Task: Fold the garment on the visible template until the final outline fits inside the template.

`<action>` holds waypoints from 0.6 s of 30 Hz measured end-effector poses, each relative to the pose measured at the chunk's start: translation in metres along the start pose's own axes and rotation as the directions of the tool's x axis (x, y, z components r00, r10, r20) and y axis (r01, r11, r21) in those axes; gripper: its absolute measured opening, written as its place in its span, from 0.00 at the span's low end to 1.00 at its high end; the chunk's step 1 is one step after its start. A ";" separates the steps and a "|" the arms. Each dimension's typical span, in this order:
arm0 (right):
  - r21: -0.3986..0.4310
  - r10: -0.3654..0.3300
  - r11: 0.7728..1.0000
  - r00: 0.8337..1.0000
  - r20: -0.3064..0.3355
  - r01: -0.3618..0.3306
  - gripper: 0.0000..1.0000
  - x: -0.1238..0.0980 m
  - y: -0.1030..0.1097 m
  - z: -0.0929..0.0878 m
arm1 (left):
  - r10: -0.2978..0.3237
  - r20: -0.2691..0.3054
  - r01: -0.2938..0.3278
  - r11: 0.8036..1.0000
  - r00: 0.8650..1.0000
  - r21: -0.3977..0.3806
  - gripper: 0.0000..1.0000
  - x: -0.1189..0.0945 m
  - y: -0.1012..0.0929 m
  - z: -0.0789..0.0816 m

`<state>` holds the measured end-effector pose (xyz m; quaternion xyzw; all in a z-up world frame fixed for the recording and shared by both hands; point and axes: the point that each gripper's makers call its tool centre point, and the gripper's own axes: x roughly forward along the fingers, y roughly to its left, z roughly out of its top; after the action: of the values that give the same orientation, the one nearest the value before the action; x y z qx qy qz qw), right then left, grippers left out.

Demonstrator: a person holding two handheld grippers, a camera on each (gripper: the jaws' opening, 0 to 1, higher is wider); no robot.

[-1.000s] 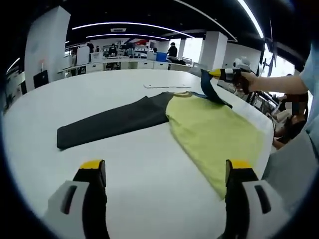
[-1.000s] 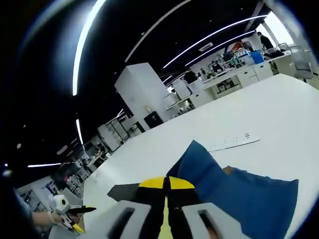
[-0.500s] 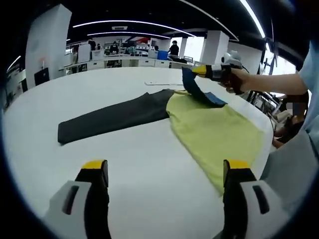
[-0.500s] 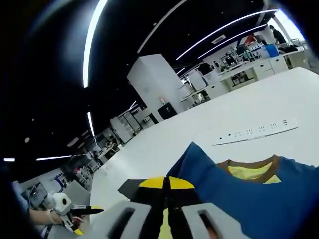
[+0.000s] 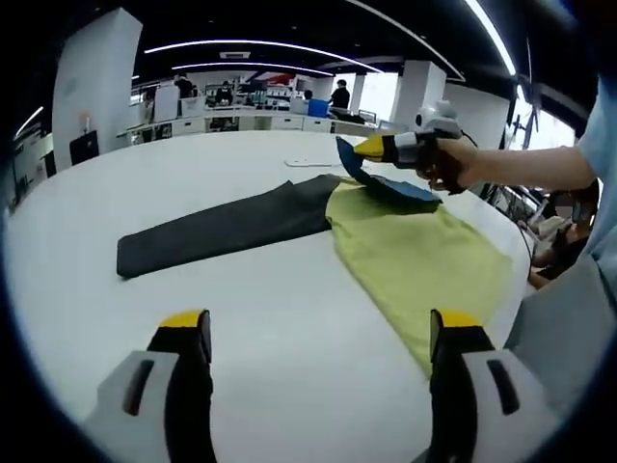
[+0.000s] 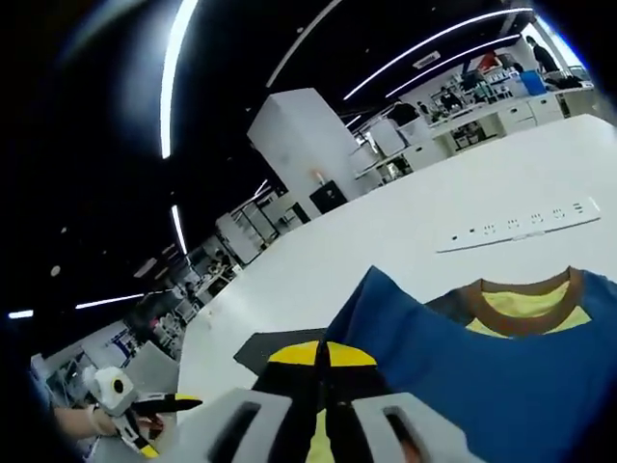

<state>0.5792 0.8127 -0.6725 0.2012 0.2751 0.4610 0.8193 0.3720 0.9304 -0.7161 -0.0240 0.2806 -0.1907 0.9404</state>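
Two claws are in your hands. Your left claw (image 5: 318, 352) hangs over the white table (image 5: 241, 309) with its two jaws wide apart and nothing between them. Ahead of it lies the shirt (image 5: 415, 256) — its yellow-green body sits in front of the right jaw, flat on the table. A dark grey sleeve (image 5: 217, 231) stretches out flat ahead of the left jaw.

Farther ahead, past the shirt's body and up to the right, your right claw (image 5: 352, 151) is in your hand (image 5: 443, 166). It pinches the blue sleeve (image 5: 386, 181) and holds its edge up off the table.

From the right claw's (image 6: 323, 362) own view, its yellow-tipped jaws are pressed together on that blue sleeve (image 6: 463, 376), which spreads out to the right of the jaws. Just past the blue cloth you can see the shirt's brown collar (image 6: 525, 304) with yellow inside it. Beyond the collar a white power strip (image 6: 516, 225) lies on the table. Low on the left, the other claw (image 6: 145, 415) shows, small and far off.
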 end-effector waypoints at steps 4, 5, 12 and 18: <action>-0.016 -0.035 0.999 0.998 -0.043 0.034 0.00 0.010 -0.011 -0.015 | 0.003 -0.003 -0.003 1.000 1.000 -0.006 0.91 0.000 0.001 -0.002; -0.011 -0.044 0.999 0.998 -0.051 0.043 0.00 0.012 -0.016 -0.019 | 0.003 -0.002 -0.003 1.000 1.000 -0.007 0.91 0.000 0.001 -0.002; -0.012 -0.042 0.999 0.993 -0.111 0.041 0.00 0.019 -0.016 -0.044 | 0.011 0.004 -0.010 1.000 1.000 -0.019 0.91 0.001 0.003 -0.002; -0.043 -0.046 0.998 0.988 -0.150 0.040 0.00 0.023 -0.015 -0.060 | 0.007 -0.002 -0.007 1.000 1.000 -0.021 0.90 0.002 0.002 -0.004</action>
<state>0.5607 0.8300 -0.7330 0.1435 0.3313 0.4625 0.8098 0.3726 0.9319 -0.7209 -0.0326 0.2838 -0.1847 0.9404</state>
